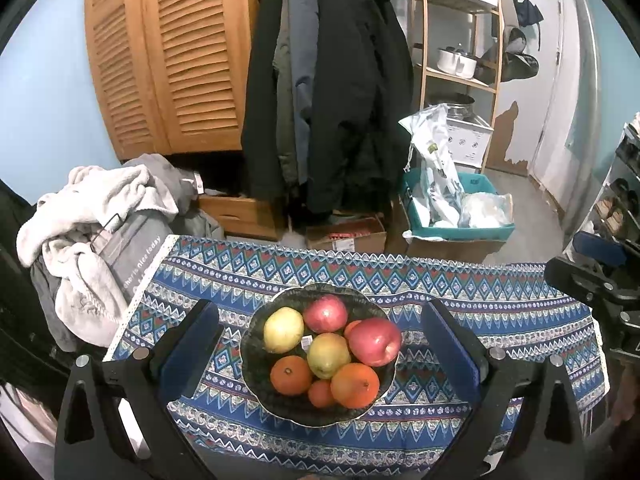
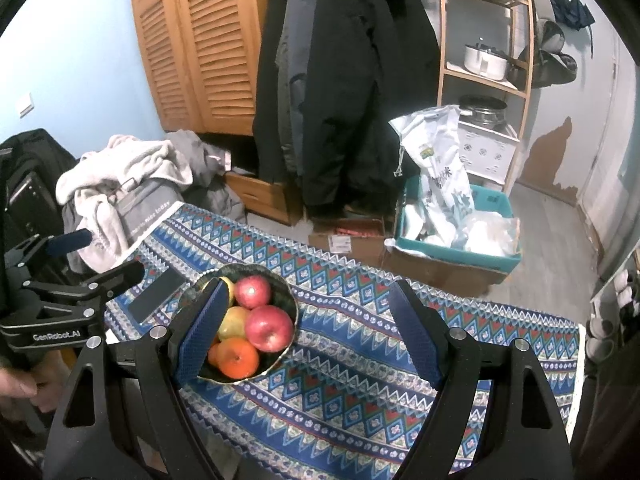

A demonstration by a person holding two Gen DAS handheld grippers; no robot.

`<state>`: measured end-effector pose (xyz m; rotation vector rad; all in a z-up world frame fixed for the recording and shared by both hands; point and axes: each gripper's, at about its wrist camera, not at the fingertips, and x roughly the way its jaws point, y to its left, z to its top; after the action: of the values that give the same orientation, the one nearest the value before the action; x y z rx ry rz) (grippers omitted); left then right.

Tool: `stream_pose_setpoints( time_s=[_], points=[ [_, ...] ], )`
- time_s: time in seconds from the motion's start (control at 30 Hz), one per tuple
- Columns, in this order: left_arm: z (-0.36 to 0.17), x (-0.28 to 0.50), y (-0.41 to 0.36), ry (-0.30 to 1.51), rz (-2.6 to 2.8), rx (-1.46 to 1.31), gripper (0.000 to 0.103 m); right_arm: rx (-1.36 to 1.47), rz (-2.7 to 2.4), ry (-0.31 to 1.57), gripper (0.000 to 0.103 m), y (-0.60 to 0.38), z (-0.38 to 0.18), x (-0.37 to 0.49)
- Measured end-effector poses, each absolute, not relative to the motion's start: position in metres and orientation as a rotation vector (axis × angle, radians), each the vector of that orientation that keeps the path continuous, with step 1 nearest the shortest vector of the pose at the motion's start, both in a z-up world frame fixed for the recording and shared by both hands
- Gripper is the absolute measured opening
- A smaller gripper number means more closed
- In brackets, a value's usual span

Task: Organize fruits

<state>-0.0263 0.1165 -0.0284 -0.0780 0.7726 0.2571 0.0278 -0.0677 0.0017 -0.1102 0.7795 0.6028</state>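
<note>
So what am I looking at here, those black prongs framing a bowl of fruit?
Each picture comes from a camera on a hand-held gripper, looking out along its two fingers. A person holds one in each hand; there is no robot arm. The left gripper frames a dark bowl of red apples, yellow fruit and oranges on a patterned blue cloth. The right gripper looks from further right. Both are open and hold nothing.
</note>
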Motion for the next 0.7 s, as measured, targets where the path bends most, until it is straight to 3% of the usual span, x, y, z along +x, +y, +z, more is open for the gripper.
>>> stream_pose_setpoints(
  time_s=[0.7],
  points=[
    [-0.0346, -0.0262, 0.1140, 0.801, 0.241, -0.079, 0.102, -0.126, 0.599, 0.792, 0.081, -0.0726, -0.0087, 0.0310]
  ],
)
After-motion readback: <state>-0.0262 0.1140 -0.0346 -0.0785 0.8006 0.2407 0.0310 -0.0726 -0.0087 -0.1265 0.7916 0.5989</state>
